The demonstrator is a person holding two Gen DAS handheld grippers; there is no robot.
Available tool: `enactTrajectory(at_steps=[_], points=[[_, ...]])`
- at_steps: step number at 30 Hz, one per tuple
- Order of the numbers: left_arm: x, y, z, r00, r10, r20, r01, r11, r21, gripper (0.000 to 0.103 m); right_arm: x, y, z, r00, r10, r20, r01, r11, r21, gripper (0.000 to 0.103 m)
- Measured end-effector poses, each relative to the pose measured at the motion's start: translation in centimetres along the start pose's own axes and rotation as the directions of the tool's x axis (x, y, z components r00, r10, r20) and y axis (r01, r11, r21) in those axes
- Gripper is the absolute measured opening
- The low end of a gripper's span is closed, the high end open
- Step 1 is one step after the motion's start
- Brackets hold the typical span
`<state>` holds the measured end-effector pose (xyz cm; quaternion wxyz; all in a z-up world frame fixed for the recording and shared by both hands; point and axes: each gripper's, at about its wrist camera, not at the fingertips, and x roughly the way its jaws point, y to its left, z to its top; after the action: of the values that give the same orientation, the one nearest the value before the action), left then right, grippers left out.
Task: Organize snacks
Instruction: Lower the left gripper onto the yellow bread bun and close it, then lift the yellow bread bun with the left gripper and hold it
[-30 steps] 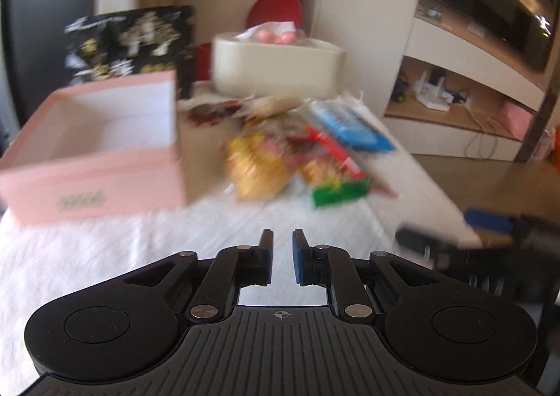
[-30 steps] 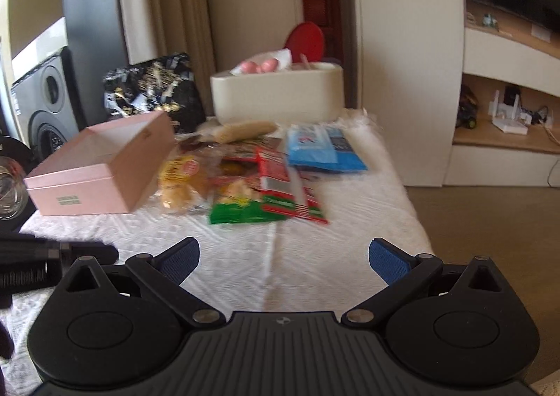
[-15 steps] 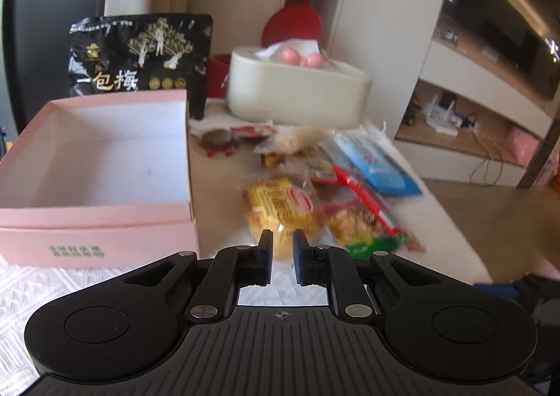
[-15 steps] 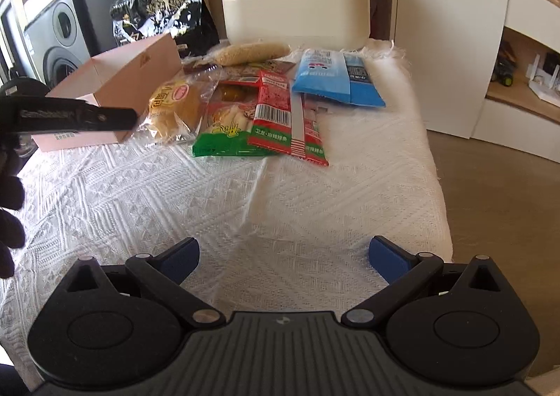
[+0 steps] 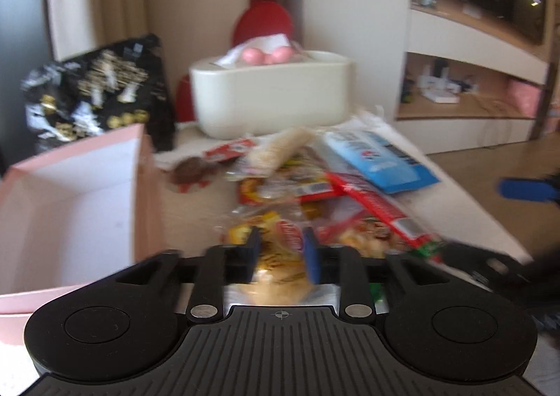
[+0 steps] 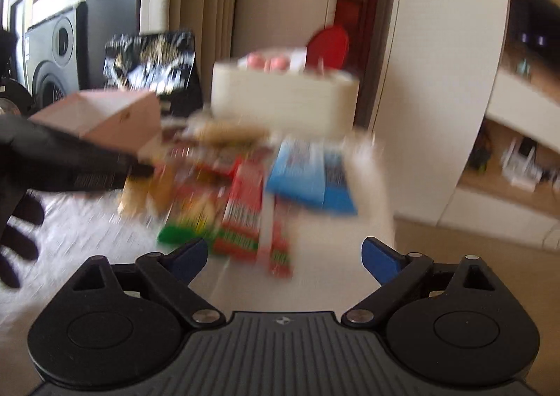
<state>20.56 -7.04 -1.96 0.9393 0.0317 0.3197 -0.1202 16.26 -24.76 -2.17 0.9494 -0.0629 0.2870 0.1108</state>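
White lace-covered tabletop | pink box open, left | left tool just opening, bun packet between its fingers, pads' contact unclear | snack pile centre | right tool wide apart, just narrowing, empty

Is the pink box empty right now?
Empty as far as visible: the pink box shows bare white floor and walls; its near-left corner is out of frame.

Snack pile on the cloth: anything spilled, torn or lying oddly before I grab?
Nothing looks spilled or torn, though both views are blurred. The snack pile lies loose and overlapping beside the open pink box; the blue packet sits near the cloth's right edge. The yellow bun packet sits between the left gripper's jaws.
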Motion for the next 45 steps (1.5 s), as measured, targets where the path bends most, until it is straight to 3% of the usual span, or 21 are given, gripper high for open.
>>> enactTrajectory(at_steps=[1, 2, 6, 10, 14, 21, 25, 28, 32, 34, 37, 39, 40, 42, 45], points=[[0.1, 0.1, 0.0, 0.999, -0.036, -0.007, 0.036, 0.999, 0.002, 0.061, 0.7, -0.2, 0.5, 1.0, 0.01, 0.005, -0.01, 1.0, 0.019, 0.096], [0.1, -0.1, 0.0, 0.998, -0.063, -0.012, 0.064, 0.998, 0.007, 0.065, 1.3, -0.6, 0.8, 1.0, 0.027, 0.007, -0.027, 0.999, 0.047, 0.096], [0.0, 1.0, -0.1, 0.996, -0.086, -0.009, 0.086, 0.996, -0.023, 0.063, 3.8, -1.7, 0.8, 0.996, 0.09, -0.016, -0.085, 0.98, 0.179, 0.096], [-0.6, 0.4, -0.7, 1.0, 0.031, -0.004, -0.03, 0.999, 0.012, 0.06, 4.7, -2.8, -0.1, 0.992, 0.121, -0.039, -0.106, 0.958, 0.265, 0.096], [-0.1, 0.1, -0.6, 0.998, 0.07, -0.005, -0.07, 0.997, 0.013, 0.061, 6.1, -3.4, -0.4, 0.98, 0.172, -0.101, -0.13, 0.936, 0.326, 0.097], [-0.2, -0.3, -0.9, 0.999, 0.046, -0.008, -0.045, 0.999, 0.025, 0.065, 6.3, -4.1, -0.6, 0.972, 0.22, -0.076, -0.178, 0.914, 0.365, 0.103], [-2.0, -0.4, -1.9, 0.999, -0.032, -0.016, 0.032, 0.999, 0.012, 0.065, 6.4, -4.6, -0.6, 0.967, 0.243, -0.071, -0.197, 0.898, 0.393, 0.103], [-3.7, -0.3, -3.0, 0.997, -0.076, -0.015, 0.076, 0.997, 0.002, 0.064, 6.5, -4.1, -0.3, 0.966, 0.239, -0.1, -0.191, 0.917, 0.35, 0.103], [-5.7, 0.8, -3.9, 0.998, -0.056, 0.0, 0.056, 0.995, -0.077, 0.063, 6.4, -2.9, -0.1, 0.97, 0.204, -0.13, -0.16, 0.945, 0.286, 0.103], [-6.3, 2.0, -4.2, 0.999, -0.03, 0.014, 0.032, 0.983, -0.183, 0.062, 6.3, -2.5, -0.1, 0.974, 0.185, -0.133, -0.144, 0.952, 0.269, 0.102], [-6.1, 4.0, -4.5, 0.995, -0.095, 0.021, 0.096, 0.934, -0.345, 0.062, 5.4, -2.3, -0.2, 0.987, 0.12, -0.102, -0.089, 0.958, 0.271, 0.089], [-5.7, 4.7, -4.5, 0.993, -0.117, 0.014, 0.113, 0.914, -0.389, 0.062, 3.8, -1.5, -0.2, 0.997, 0.063, -0.038, -0.052, 0.971, 0.234, 0.079], [-5.8, 4.9, -4.7, 0.994, -0.112, 0.018, 0.11, 0.912, -0.395, 0.062, 3.2, -0.8, 0.0, 0.998, 0.056, -0.022, -0.05, 0.977, 0.206, 0.069], [-6.1, 5.3, -4.7, 0.995, -0.098, 0.033, 0.103, 0.91, -0.401, 0.062, 2.2, 0.5, 0.4, 0.994, 0.106, -0.016, -0.102, 0.982, 0.156, 0.047], [-6.7, 5.9, -5.0, 0.994, -0.094, 0.053, 0.108, 0.908, -0.406, 0.062, 2.0, 2.9, 0.5, 0.979, 0.198, -0.048, -0.192, 0.975, 0.111, 0.045]])
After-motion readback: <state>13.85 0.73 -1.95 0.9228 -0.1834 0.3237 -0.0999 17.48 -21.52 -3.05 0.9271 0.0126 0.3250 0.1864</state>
